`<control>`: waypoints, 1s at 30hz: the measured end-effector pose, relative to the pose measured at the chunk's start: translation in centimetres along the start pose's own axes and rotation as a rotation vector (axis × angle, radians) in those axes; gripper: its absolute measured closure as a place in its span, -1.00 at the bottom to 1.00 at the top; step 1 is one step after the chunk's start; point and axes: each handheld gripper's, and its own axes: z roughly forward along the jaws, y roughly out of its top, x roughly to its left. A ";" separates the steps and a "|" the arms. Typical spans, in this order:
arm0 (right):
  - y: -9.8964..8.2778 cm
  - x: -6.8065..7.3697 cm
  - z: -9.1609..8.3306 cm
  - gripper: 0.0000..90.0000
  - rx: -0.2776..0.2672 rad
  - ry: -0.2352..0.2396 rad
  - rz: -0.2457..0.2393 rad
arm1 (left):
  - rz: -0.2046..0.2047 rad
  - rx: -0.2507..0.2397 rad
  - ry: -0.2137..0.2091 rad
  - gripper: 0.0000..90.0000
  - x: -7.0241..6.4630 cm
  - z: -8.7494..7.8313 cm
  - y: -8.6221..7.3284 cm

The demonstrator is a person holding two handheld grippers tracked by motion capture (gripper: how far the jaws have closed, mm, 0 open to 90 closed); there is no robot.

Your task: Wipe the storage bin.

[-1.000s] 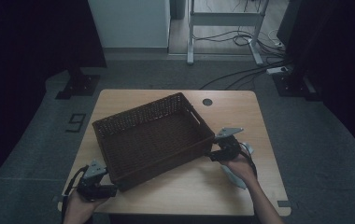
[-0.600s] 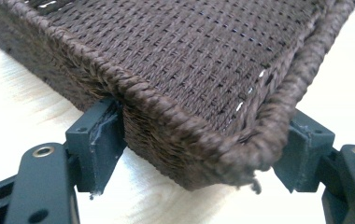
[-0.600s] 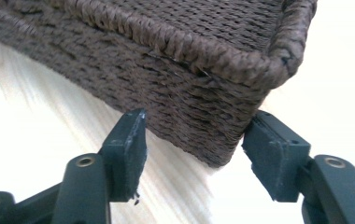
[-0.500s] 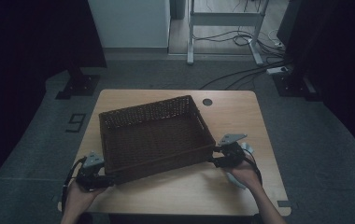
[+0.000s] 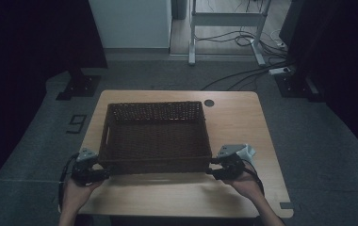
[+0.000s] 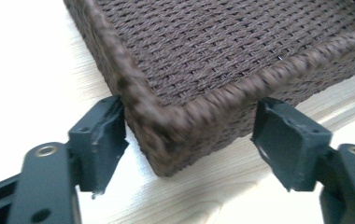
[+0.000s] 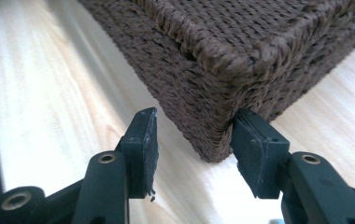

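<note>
A: We have the brown woven basket sitting flat on the wooden table, squared up with the table's edges. Its near wall runs parallel to the near edge, and the far wall stands close to the small dark round hole in the tabletop.

B: And our two tools are at the two near corners. The left gripper is at the basket's near left corner, the right gripper at its near right corner, each in one of our hands.

A: In the left gripper view, we see that corner of the basket sitting between the jaws. The left pad touches the wicker wall; the right pad stands at the other wall, but we cannot tell whether it presses. So we cannot say that tool is truly clenched on the corner.

B: In the right gripper view the corner of the basket is again between the jaws. The right pad is against the weave, while the left pad stands apart from it with pale table showing in the gap. Those jaws have just been closing, with the corner between them, yet we count this tool as released, not grasping.

A: Behind our right hand a pale cloth-like thing lies on the table near the right edge.
</note>
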 end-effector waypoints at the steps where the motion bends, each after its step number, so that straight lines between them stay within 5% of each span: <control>1: 0.0 0.3 0.0 0.13 0.003 0.004 -0.005 | -0.008 -0.001 0.001 -0.49 0.1 0.0 -0.1; 15: 0.8 4.1 1.2 0.13 0.015 0.087 -0.066 | -0.058 0.031 0.061 -0.68 1.9 -0.5 -2.1; 23: 1.7 6.1 2.4 0.09 0.021 0.141 -0.114 | -0.064 0.056 0.045 -0.73 2.5 0.2 -3.0; 30: 1.0 4.6 1.3 -0.08 0.033 0.077 -0.086 | -0.049 0.093 0.085 -0.93 3.4 1.2 -4.2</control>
